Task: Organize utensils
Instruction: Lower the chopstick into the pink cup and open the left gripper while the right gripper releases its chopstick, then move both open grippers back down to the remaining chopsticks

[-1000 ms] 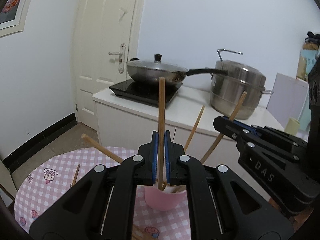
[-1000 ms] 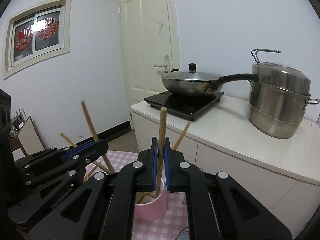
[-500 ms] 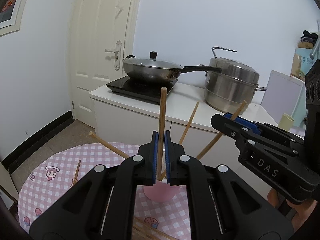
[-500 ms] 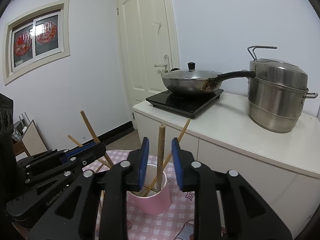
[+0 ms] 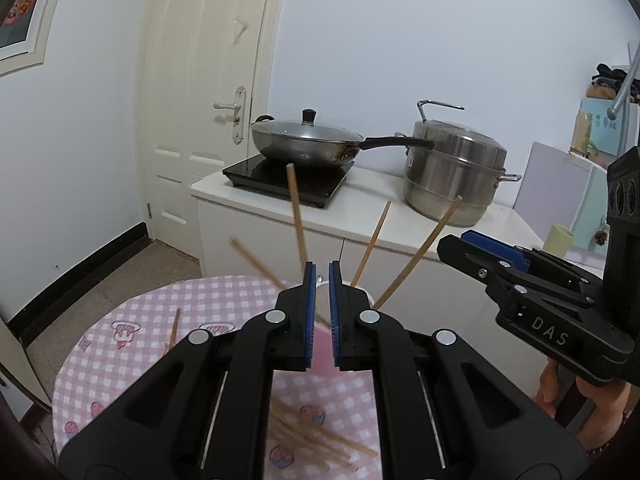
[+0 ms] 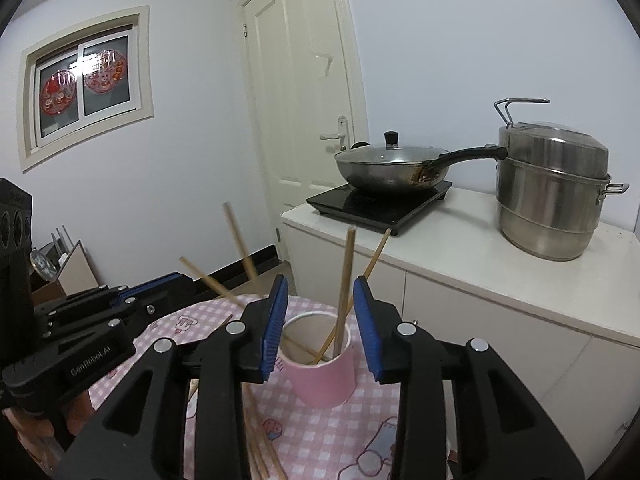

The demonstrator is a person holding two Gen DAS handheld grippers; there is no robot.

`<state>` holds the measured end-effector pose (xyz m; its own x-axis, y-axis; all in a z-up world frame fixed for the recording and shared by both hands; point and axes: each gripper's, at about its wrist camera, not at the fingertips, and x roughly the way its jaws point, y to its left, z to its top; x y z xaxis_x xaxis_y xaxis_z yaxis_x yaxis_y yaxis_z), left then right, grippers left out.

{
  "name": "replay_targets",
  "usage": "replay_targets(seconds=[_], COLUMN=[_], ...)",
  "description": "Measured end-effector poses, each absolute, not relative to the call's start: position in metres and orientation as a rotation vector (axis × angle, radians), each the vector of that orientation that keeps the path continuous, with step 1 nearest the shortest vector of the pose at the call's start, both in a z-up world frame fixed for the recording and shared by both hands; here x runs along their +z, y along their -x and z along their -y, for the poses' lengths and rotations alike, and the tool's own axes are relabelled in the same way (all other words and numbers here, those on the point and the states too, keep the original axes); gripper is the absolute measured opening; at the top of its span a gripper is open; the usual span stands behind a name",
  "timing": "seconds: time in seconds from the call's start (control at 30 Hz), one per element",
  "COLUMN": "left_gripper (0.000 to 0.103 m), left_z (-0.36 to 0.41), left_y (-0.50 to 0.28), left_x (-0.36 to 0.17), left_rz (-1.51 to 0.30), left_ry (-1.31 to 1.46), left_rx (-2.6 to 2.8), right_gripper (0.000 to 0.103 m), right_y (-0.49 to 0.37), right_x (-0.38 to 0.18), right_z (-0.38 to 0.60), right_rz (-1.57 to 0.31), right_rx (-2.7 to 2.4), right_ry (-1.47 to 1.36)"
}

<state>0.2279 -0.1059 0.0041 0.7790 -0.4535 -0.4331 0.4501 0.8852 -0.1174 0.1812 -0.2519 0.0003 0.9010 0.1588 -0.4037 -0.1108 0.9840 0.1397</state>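
Observation:
A pink cup (image 6: pixel 322 376) stands on the pink checked table (image 6: pixel 320 436) and holds several wooden chopsticks (image 6: pixel 345 280). In the left wrist view the cup (image 5: pixel 320 360) is mostly hidden behind my fingers, with chopsticks (image 5: pixel 297 218) fanning out above it. My left gripper (image 5: pixel 322 276) is slightly open and empty, just in front of the cup. My right gripper (image 6: pixel 321 286) is wide open and empty, its jaws either side of the cup. More chopsticks (image 5: pixel 320 436) lie loose on the table in front of the cup. One chopstick (image 5: pixel 173 328) lies at the left.
A white counter (image 6: pixel 480 264) stands behind the table with an induction hob (image 6: pixel 380 204), a lidded wok (image 6: pixel 392 164) and a steel steamer pot (image 6: pixel 552 196). A white door (image 6: pixel 304 92) is behind at the left. A pale cup (image 5: pixel 558 240) stands at the right.
Both grippers have opened and let go of their chopsticks, which now stand in the cup. Both grippers have drawn back a little; the left's chopstick leans left, blurred.

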Motion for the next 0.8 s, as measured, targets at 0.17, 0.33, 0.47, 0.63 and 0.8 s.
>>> replay_targets(seconds=[0.17,0.33,0.47,0.63,0.8], left_gripper=[0.007,0.067,0.070,0.070,0.070], left_z=[0.085,0.055,0.037,0.017,-0.008], left_y=[-0.211,-0.198,-0.191,-0.197,-0.217], left_x=[0.003,-0.004,-0.014,-0.032,-0.058], left_rz=[-0.478,-0.481,-0.478,-0.526,-0.621], left_ry=[-0.014,-0.017,-0.040,-0.052,-0.009], left_rx=[-0.478,-0.429,-0.389,-0.362,-0.331], right_gripper=[0.033,0.033,0.033,0.033,0.033], right_y=[-0.170,-0.168,-0.174,-0.184,-0.195], right_x=[-0.006,-0.020,-0.036,-0.053,-0.071], right_z=[0.240,0.222,0.202,0.182,0.160], right_rz=[-0.442,-0.473,-0.512,-0.559,-0.604], right_rx=[0.174,0.214,0.248,0.281,0.314], right_ry=[-0.108,-0.096,-0.085,-0.069,-0.037])
